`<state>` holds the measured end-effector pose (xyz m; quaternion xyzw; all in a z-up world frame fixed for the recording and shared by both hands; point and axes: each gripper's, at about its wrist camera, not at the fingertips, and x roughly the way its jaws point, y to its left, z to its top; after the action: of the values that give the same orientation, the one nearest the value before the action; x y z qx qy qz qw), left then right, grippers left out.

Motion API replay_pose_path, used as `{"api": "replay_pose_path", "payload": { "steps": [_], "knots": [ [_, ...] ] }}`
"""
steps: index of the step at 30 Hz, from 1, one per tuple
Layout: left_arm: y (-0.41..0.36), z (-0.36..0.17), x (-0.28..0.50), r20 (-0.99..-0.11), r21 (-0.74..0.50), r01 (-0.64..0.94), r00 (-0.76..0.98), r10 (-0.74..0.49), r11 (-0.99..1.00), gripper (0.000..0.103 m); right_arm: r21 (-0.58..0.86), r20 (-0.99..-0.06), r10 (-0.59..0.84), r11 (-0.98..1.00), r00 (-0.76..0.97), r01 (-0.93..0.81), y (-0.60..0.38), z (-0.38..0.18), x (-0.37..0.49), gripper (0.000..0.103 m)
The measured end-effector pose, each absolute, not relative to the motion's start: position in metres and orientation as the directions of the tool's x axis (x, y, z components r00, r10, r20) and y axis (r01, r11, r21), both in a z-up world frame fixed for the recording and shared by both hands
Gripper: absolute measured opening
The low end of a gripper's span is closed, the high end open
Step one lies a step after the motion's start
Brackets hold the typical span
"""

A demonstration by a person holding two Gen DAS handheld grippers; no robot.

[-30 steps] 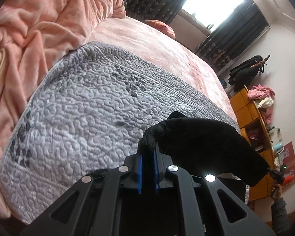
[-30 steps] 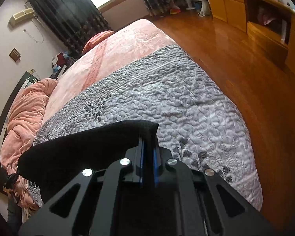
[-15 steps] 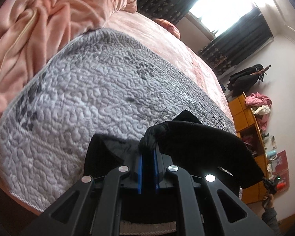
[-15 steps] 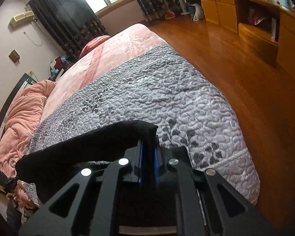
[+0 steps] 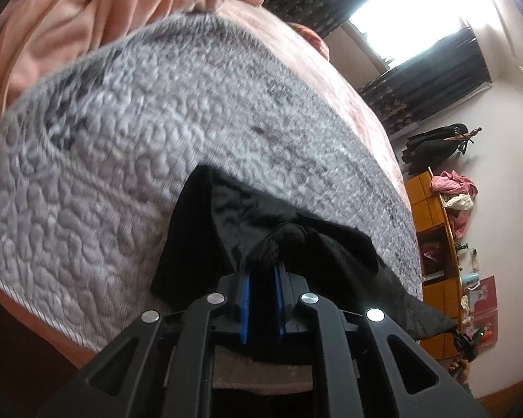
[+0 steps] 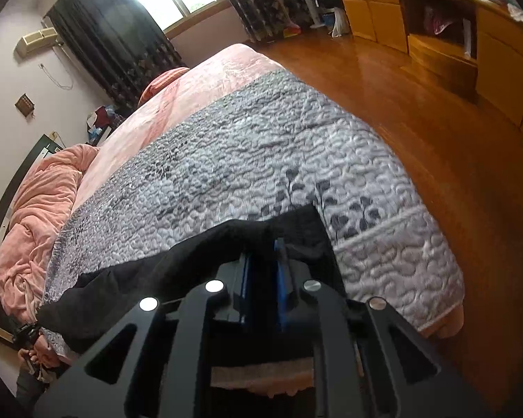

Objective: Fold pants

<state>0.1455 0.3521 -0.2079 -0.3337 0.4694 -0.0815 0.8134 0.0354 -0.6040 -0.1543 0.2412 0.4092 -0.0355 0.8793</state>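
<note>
The black pants (image 5: 313,240) hang stretched between my two grippers at the near edge of the grey quilted bedspread (image 5: 139,132). My left gripper (image 5: 261,271) is shut on a bunched edge of the pants, and part of the cloth lies on the quilt's near edge. In the right wrist view my right gripper (image 6: 265,261) is shut on the other end of the pants (image 6: 177,268), which drape leftward over the quilt (image 6: 261,160). The blue fingertips are mostly hidden by the cloth.
A pink duvet (image 6: 38,205) is heaped at the head of the bed. Pink bedding (image 6: 198,83) lies beyond the quilt. A wooden floor (image 6: 453,146) and yellow cabinets (image 6: 436,28) stand to the right of the bed. Dark curtains (image 6: 122,35) frame the window.
Both grippers have lowered and pulled back toward the near bed edge with the pants. More of the black cloth now lies on the quilt's edge.
</note>
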Motion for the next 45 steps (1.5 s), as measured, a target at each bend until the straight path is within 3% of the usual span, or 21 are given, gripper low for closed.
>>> {"api": "replay_pose_path", "payload": {
  "steps": [5, 7, 9, 10, 12, 14, 18, 22, 23, 28, 30, 31, 32, 37, 41, 45],
  "knots": [
    [0.345, -0.231, 0.133, -0.757, -0.572, -0.191, 0.497, -0.424, 0.798, 0.014, 0.346, -0.77, 0.106, 0.898, 0.629, 0.272, -0.592, -0.168, 0.023, 0.019],
    [0.343, -0.239, 0.128, -0.794, -0.523, -0.202, 0.468, -0.387, 0.828, 0.015, 0.312, -0.787, 0.076, 0.905, 0.612, 0.288, -0.589, -0.174, 0.019, 0.03],
    [0.344, -0.244, 0.124, -0.819, -0.493, -0.221, 0.445, -0.363, 0.842, 0.015, 0.273, -0.802, 0.035, 0.909, 0.596, 0.314, -0.588, -0.179, 0.013, 0.051],
    [0.347, -0.248, 0.122, -0.834, -0.473, -0.238, 0.431, -0.344, 0.848, 0.015, 0.264, -0.809, 0.023, 0.907, 0.587, 0.328, -0.59, -0.182, 0.011, 0.055],
    [0.355, -0.254, 0.116, -0.87, -0.417, -0.301, 0.404, -0.281, 0.858, 0.028, 0.257, -0.831, 0.002, 0.889, 0.557, 0.38, -0.596, -0.192, 0.002, 0.064],
    [0.365, -0.257, 0.105, -0.886, -0.382, -0.358, 0.403, -0.228, 0.852, 0.063, 0.263, -0.846, -0.002, 0.869, 0.534, 0.419, -0.602, -0.205, -0.008, 0.066],
    [0.376, -0.252, 0.079, -0.872, -0.394, -0.422, 0.451, -0.188, 0.816, 0.072, 0.333, -0.861, 0.038, 0.795, 0.508, 0.506, -0.616, -0.231, -0.032, 0.068],
    [0.349, -0.234, 0.073, -0.828, -0.411, -0.323, 0.524, -0.201, 0.853, 0.094, 0.474, -0.823, 0.137, 0.7, 0.551, 0.534, -0.614, -0.252, -0.053, 0.07],
    [0.342, -0.232, 0.076, -0.82, -0.412, -0.305, 0.534, -0.203, 0.859, 0.095, 0.52, -0.805, 0.171, 0.665, 0.568, 0.537, -0.611, -0.259, -0.057, 0.071],
    [0.322, -0.258, 0.114, -0.864, -0.375, -0.321, 0.462, -0.201, 0.87, 0.093, 0.632, -0.747, 0.242, 0.549, 0.619, 0.548, -0.601, -0.278, -0.057, 0.072],
    [0.321, -0.269, 0.126, -0.878, -0.378, -0.34, 0.428, -0.216, 0.861, 0.068, 0.664, -0.725, 0.252, 0.504, 0.641, 0.553, -0.601, -0.281, -0.055, 0.072],
    [0.321, -0.274, 0.131, -0.878, -0.397, -0.34, 0.411, -0.245, 0.853, 0.04, 0.676, -0.716, 0.252, 0.485, 0.652, 0.555, -0.603, -0.281, -0.055, 0.072],
    [0.32, -0.277, 0.134, -0.878, -0.406, -0.343, 0.403, -0.257, 0.847, 0.034, 0.689, -0.704, 0.251, 0.468, 0.665, 0.553, -0.605, -0.281, -0.055, 0.072],
    [0.32, -0.275, 0.146, -0.895, -0.348, -0.351, 0.4, -0.197, 0.869, 0.025, 0.757, -0.641, 0.244, 0.353, 0.727, 0.55, -0.625, -0.29, -0.052, 0.071],
    [0.322, -0.278, 0.147, -0.9, -0.338, -0.378, 0.399, -0.178, 0.862, 0.024, 0.751, -0.653, 0.243, 0.324, 0.717, 0.575, -0.631, -0.307, -0.04, 0.063],
    [0.318, -0.277, 0.151, -0.909, -0.298, -0.384, 0.392, -0.138, 0.874, 0.024, 0.755, -0.649, 0.245, 0.327, 0.721, 0.568, -0.631, -0.313, -0.028, 0.062]
  ]
}}
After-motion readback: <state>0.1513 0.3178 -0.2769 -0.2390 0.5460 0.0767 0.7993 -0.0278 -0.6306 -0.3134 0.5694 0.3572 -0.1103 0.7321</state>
